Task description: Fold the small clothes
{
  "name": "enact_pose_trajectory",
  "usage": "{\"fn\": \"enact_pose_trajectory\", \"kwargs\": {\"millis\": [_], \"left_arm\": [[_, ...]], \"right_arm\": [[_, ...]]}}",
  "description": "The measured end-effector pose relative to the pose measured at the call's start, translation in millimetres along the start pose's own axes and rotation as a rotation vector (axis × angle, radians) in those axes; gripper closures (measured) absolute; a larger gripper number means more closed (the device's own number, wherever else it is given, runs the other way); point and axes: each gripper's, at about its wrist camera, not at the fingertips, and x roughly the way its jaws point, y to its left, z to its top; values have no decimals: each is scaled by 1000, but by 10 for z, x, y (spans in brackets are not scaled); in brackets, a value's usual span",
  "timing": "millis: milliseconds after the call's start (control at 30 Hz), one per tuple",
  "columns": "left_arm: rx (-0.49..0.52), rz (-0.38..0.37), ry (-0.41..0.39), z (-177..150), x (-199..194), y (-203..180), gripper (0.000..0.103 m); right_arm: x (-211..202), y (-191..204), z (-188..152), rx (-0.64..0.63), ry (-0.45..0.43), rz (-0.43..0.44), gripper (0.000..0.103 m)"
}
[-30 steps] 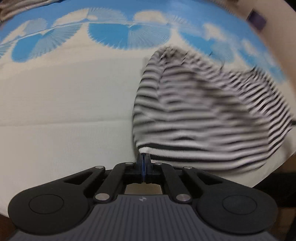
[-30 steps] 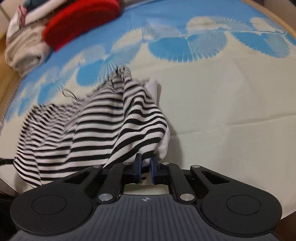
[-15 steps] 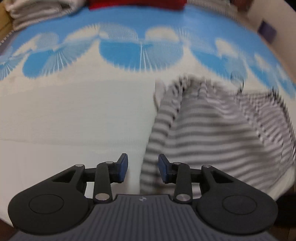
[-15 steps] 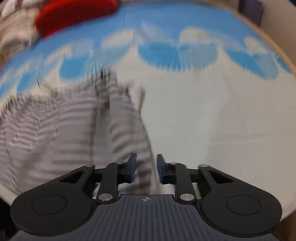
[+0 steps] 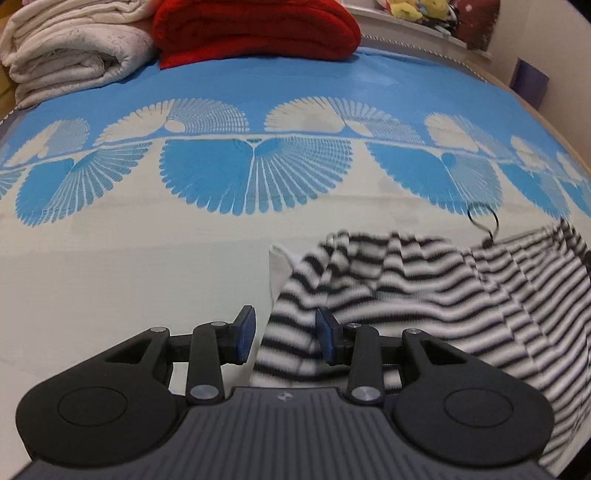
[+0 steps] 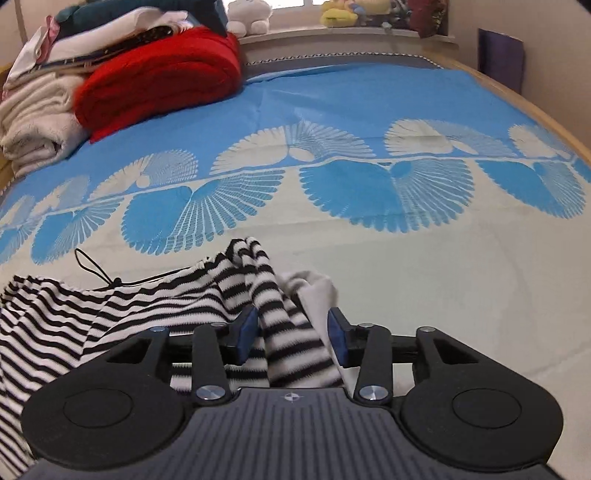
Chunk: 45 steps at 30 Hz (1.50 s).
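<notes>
You have let go: both your left fingers [image 5: 284, 334] and right fingers [image 6: 291, 338] have just opened, but the striped top [image 6: 147, 299] lies bunched on the bed [image 5: 147, 266], not yet folded.

The bed [image 5: 110, 258] carries a blue-and-cream fan-patterned sheet [image 6: 369, 110]. A striped garment [image 6: 129, 306] lies crumpled on the cream near part. At the far end rest a red blanket [image 5: 255, 29] and, beside it, a folded white blanket [image 5: 74, 55].

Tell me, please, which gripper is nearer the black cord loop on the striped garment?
Right. The cord loop lies just ahead-left of the right gripper; from the left gripper it sits far across the striped garment.
</notes>
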Motion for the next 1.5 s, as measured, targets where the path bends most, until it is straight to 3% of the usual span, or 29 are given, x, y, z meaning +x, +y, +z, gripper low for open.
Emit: {"fn": "enact_pose_trajectory", "kwargs": {"millis": [100,133,167,200,267,333,400,467,533,567,633,700,767,867,967,1033,1100,1167,1300,1367,1433,1500], "left_arm": [[2,1,-3,82,125,-36,65],[10,9,-3,99,157,-53,76],[21,21,1,117,188,-67,86],[26,23,3,139,215,-68,100],[9,34,-50,199,179,-34,100],[-42,38,-149,287,56,37,100],[-63,43,-176,314,32,51,100],[-20,57,-105,302,149,-25,94],[17,45,10,257,292,-74,87],[29,64,18,239,284,-88,86],[23,63,-50,246,107,-63,74],[-15,18,-98,229,-74,6,72],[-30,-62,-95,186,-198,36,72],[-2,-166,-37,127,-253,2,72],[-20,-188,3,74,-274,8,66],[-75,-176,26,25,-268,82,54],[-144,-171,67,-36,-238,217,48],[-221,-186,125,-120,-184,385,47],[-308,-202,204,-231,-94,664,41],[-316,-198,227,-289,-62,743,35],[-318,-203,251,-367,-45,807,34],[-323,-203,272,-427,-11,844,34]], "right_arm": [[137,96,76,-20,0,-8,60],[179,114,96,-24,9,-15,60],[234,126,115,-26,19,-15,74],[283,137,142,-23,26,2,97],[313,157,200,-21,9,-7,102],[222,110,308,33,-100,-58,102],[124,40,398,110,-186,-51,102],[149,88,425,82,-203,-68,102],[307,141,397,43,-130,-110,101],[392,144,373,40,-78,-125,99],[469,113,341,51,-3,-139,95],[350,106,347,47,-46,-154,79],[153,131,327,18,-106,-144,73],[-129,208,238,-37,-154,-16,73],[-251,323,123,-111,-93,157,73],[-296,438,43,-182,-78,166,72],[-306,489,9,-191,-51,215,71],[-276,545,-16,-184,12,290,70],[-267,717,-93,-255,73,329,68],[-231,758,-134,-279,129,298,63],[-63,782,-221,-330,220,188,63],[-18,737,-232,-345,232,83,63]]}}
